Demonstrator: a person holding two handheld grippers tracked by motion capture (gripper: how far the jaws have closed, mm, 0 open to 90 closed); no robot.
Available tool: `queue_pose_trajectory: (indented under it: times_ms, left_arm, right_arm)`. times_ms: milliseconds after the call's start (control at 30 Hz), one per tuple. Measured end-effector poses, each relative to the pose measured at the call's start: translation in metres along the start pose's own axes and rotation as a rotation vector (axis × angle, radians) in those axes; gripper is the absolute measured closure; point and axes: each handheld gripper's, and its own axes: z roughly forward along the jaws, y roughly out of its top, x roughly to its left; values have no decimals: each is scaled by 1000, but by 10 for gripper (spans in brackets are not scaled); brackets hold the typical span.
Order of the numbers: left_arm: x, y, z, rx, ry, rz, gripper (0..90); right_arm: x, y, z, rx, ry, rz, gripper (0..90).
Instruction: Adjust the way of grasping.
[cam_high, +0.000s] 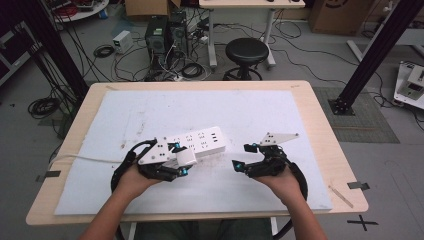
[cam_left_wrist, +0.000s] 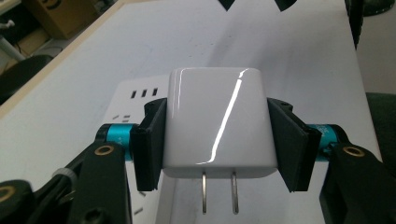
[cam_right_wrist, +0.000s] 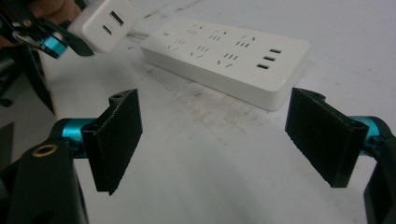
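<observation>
My left gripper (cam_high: 181, 160) is shut on a white charger plug (cam_left_wrist: 217, 123); its two metal prongs (cam_left_wrist: 218, 192) point back toward the camera. The same white charger plug (cam_high: 186, 158) hangs just over the near edge of a white power strip (cam_high: 197, 142) that lies on the white mat. In the right gripper view the power strip (cam_right_wrist: 229, 58) lies ahead with its sockets and USB ports up, and the held charger plug (cam_right_wrist: 103, 24) is at the top left. My right gripper (cam_high: 242, 156) stands open over the bare mat, to the right of the strip, nothing between its pads (cam_right_wrist: 119, 135).
A white mat (cam_high: 150, 112) covers most of the wooden table (cam_high: 320, 125). The strip's white cord (cam_high: 80, 158) runs off the left edge. Beyond the table stand a black stool (cam_high: 246, 52), computer towers and loose cables on the floor. A black frame post (cam_high: 375, 50) rises at right.
</observation>
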Motion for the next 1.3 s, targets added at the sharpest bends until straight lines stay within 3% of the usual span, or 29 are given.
queue_pose_trajectory:
  times_ms: [33,167,233,300,567,833,967,1200,1300]
  left_arm:
    - [-4,2,3,1,10,34,424]
    - [-15,6,13,-10,16,103,424]
    - [-17,6,15,-14,12,114,424]
    - [-25,8,21,-18,25,170,424]
    - [-40,10,29,-36,59,263,424]
    - [-45,13,29,-62,72,313,424]
    - [-46,14,29,-69,71,315,424]
    - [-51,17,31,-88,70,343,424]
    - [-52,17,32,-87,72,354,424]
  right_arm:
    - [1,-1,2,-3,14,11,191]
    - [6,-3,10,-22,91,69,191]
    - [8,-3,13,-30,117,89,191]
    - [12,-3,19,-37,167,125,191]
    - [20,-6,39,-54,290,218,192]
    - [23,-4,55,-53,371,275,201]
    - [23,-5,60,-51,410,306,268]
    - [24,-6,66,-58,486,328,435]
    - [24,-6,66,-61,524,333,564]
